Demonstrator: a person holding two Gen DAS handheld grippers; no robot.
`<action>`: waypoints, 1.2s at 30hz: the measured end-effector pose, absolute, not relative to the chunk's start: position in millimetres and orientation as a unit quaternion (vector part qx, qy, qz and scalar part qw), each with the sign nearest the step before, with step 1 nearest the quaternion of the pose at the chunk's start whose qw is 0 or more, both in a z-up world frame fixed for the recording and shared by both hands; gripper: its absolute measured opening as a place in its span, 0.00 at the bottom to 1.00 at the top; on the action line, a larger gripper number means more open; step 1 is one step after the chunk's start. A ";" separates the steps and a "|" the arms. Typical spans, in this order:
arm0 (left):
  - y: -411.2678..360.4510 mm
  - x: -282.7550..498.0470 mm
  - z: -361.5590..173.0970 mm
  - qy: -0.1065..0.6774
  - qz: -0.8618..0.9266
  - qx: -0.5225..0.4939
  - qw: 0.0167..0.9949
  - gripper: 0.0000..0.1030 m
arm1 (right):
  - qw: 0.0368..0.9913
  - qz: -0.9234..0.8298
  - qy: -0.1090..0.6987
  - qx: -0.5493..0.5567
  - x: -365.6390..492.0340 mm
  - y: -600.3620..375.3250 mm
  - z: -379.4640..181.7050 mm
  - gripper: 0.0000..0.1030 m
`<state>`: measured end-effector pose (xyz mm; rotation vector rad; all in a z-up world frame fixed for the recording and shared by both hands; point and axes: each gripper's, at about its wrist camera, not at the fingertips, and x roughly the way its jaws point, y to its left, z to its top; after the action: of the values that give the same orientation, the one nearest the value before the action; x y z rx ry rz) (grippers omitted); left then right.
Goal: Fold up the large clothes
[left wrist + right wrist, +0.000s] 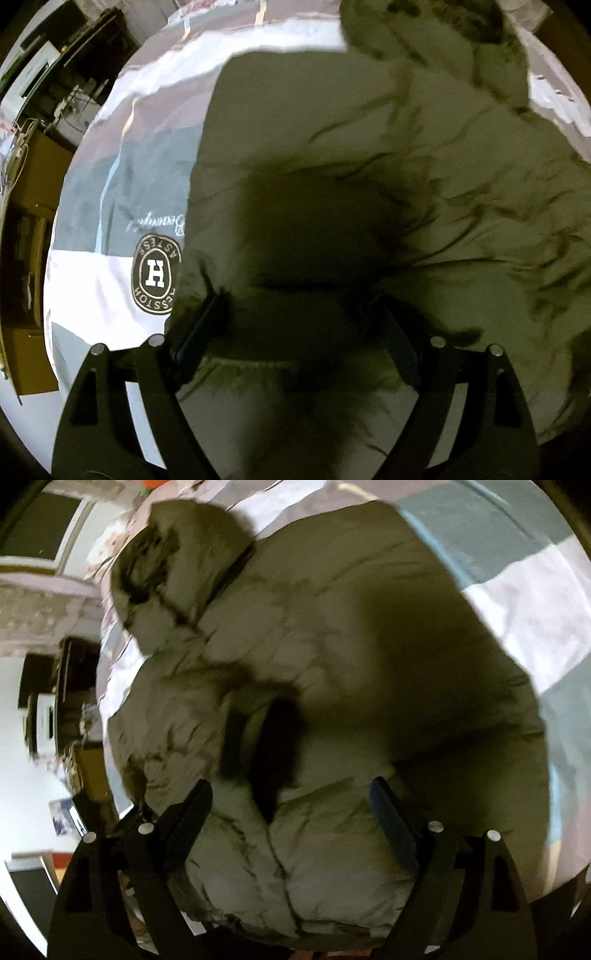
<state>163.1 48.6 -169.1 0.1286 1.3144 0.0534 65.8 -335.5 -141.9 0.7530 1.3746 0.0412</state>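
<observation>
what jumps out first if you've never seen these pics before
A big puffy olive-green jacket fills both views, spread over a bedspread of grey and white blocks, its hood bunched at the upper left of the right wrist view. A round dark badge with a white H stands out at the jacket's left edge. Both the left gripper and right gripper hang open over the jacket.

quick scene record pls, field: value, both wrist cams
garment: olive puffer jacket, puffy, creased, spread on the bed
hood: at the jacket's far end, lying on the bedding
surface: bedspread in grey and white blocks, round H logo beside the jacket's edge
left gripper: open, fingers either side of the jacket's near edge; contact unclear
right gripper: open, over the jacket body, nothing between the fingers gripped
fold state: not neatly folded yet; sleeve layout unclear
image quality: motion blur in both views
</observation>
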 end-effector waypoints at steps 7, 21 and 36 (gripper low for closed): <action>8.2 144.4 -111.8 0.527 -0.044 0.066 0.846 0.88 | 0.780 0.066 0.568 0.255 71.5 -287.3 -118.9 0.84; 7.4 167.0 -207.0 0.627 -0.048 0.075 0.774 0.98 | 0.776 0.016 0.617 0.128 91.6 -243.9 -214.3 0.63; 13.1 163.5 -139.0 0.542 -0.008 0.050 0.839 0.98 | 0.843 0.019 0.500 0.197 89.4 -275.1 -131.8 0.65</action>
<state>163.5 13.1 -139.0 0.1062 1.1452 -0.0170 89.4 -275.1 -131.8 0.4160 1.0553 0.0409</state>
